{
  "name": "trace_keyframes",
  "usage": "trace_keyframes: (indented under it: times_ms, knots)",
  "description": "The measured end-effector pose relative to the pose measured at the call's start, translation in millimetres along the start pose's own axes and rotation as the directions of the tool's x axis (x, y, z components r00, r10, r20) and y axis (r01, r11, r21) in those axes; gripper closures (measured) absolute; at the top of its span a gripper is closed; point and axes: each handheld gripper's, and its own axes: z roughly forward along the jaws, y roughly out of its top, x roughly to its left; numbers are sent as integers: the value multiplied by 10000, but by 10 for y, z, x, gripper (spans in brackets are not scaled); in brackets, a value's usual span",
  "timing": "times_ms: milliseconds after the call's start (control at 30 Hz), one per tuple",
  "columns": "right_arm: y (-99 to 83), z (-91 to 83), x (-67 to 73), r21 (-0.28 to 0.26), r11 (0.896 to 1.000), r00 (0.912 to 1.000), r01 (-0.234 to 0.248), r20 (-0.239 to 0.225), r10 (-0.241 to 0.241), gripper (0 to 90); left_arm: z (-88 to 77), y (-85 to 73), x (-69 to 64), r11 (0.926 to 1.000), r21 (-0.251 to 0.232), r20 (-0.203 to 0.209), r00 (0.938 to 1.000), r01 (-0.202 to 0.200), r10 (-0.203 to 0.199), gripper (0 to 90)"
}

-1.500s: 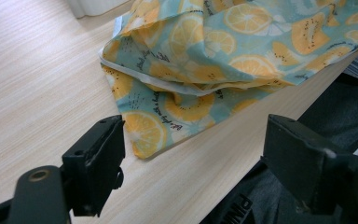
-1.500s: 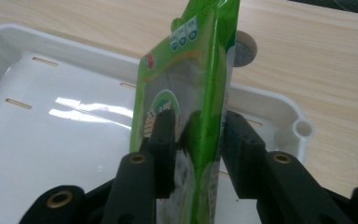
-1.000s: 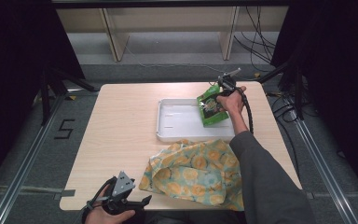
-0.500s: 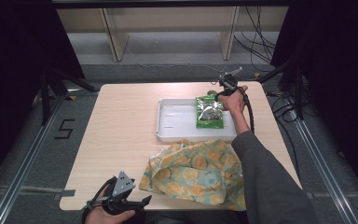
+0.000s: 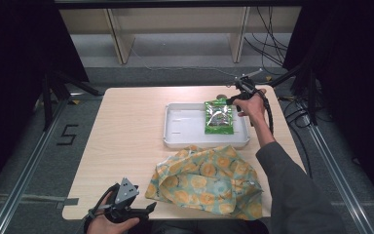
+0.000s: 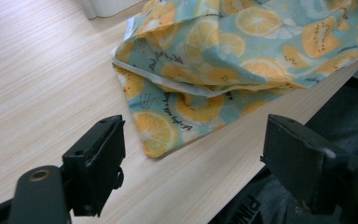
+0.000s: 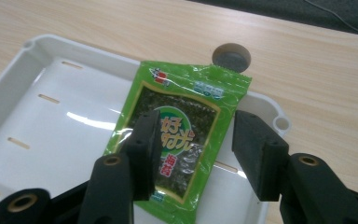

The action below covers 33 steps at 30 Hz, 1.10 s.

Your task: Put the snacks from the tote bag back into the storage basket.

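Below the right claw [image 7: 193,149], the green packet [image 7: 182,135] lies in the tray [image 7: 37,93].

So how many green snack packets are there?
1. The shiny green foil snack packet lies flat at the right end of the white plastic tray. The crumpled lemon-print fabric cloth near the table's front edge could be hiding more.

Recording lab or test bay. A light wooden table [image 5: 126,136] stands inside a metal rail frame [image 5: 24,165] on grey floor, tape forming a "5" [image 5: 68,134] at 9 o'clock, loose cables [image 5: 268,44] at 1 o'clock, black curtains [image 5: 19,48] either side.
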Motion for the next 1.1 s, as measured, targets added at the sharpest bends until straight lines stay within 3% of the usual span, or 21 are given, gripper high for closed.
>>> trace_keyframes:
  times_ms: [33,67,133,200,267,300,400,567,600,633,667,700,733,767,800,867,933,967,1000,1067,1100]
  knots:
    - [-11,-30,-11,-119,9999,10000,78,-45,-78,525,-3,-2,12,9998,142,35,9999,-147,146,204]
    - [-18,-62,-25,-114,9997,9998,200,-21,-200,518,5,-3,-3,10000,17,9,10000,28,-28,204]
    - [-38,-130,-25,153,9997,9998,176,-84,-175,512,-1,-1,13,9998,130,21,9999,-159,158,204]
    - [-65,-182,-31,-36,10000,9998,15,-200,-16,505,4,-4,18,9999,85,-43,9999,-96,96,204]
    - [-98,-214,-77,-361,9986,9988,381,-303,-392,500,14,-6,7,9999,-96,-20,9999,127,-127,204]
    - [-106,-243,-81,-194,9991,9987,373,-352,-380,496,0,-3,36,9997,183,-80,9998,-174,175,204]
    - [-160,-342,-68,-43,9999,9990,142,-432,-144,481,17,-9,26,9999,4,-45,9999,104,-104,204]
    - [-261,-477,-107,-206,9995,9972,253,-705,-266,474,-3,-6,54,9998,195,-123,9999,-99,101,204]
    - [-290,-509,-144,-309,9981,9939,542,-949,-569,473,-3,-6,54,9998,193,-120,9999,-96,98,204]
    - [-309,-527,-124,-344,9988,9942,335,-1014,-369,472,-7,-5,52,9997,227,-122,9999,-102,105,204]
    - [-329,-540,-163,-639,9950,9909,773,-1051,-838,470,5,-8,34,9999,32,-126,9998,122,-121,204]
    - [-354,-570,-146,-603,9962,9921,622,-1048,-683,468,-5,-5,54,9997,218,-121,9999,-111,113,204]
    - [-391,-582,-124,-799,9961,9925,363,-1131,-453,464,-8,-5,52,9997,222,-132,9999,-87,90,204]
    - [-406,-587,-140,-962,9933,9902,643,-1173,-755,462,-4,-7,56,9998,180,-121,9999,-67,69,204]
    - [-417,-650,-125,-315,9983,9908,481,-1250,-517,458,-5,-8,58,9998,199,-120,9999,-53,56,204]
    - [-450,-670,-161,-727,9913,9867,1094,-1131,-1172,450,8,-9,42,9998,-40,-156,9997,208,-208,203]
    - [-502,-677,-128,-986,9930,9880,648,-1332,-777,443,8,-8,41,9998,-38,-159,9997,201,-202,204]
    - [-514,-714,-116,-642,9969,9893,453,-1359,-537,440,-7,-7,57,9998,201,-132,9999,-56,58,204]
    - [-538,-718,-149,-990,9909,9846,914,-1397,-1047,437,-7,-8,56,9998,186,-135,9999,-53,55,204]
    - [-581,-733,-129,-1099,9897,9845,914,-1392,-1064,432,-10,-7,60,9998,172,-118,9999,-66,68,204]
    - [-599,-765,-130,-952,9913,9833,910,-1490,-1046,430,6,-11,45,9998,-67,-106,9998,176,-176,203]
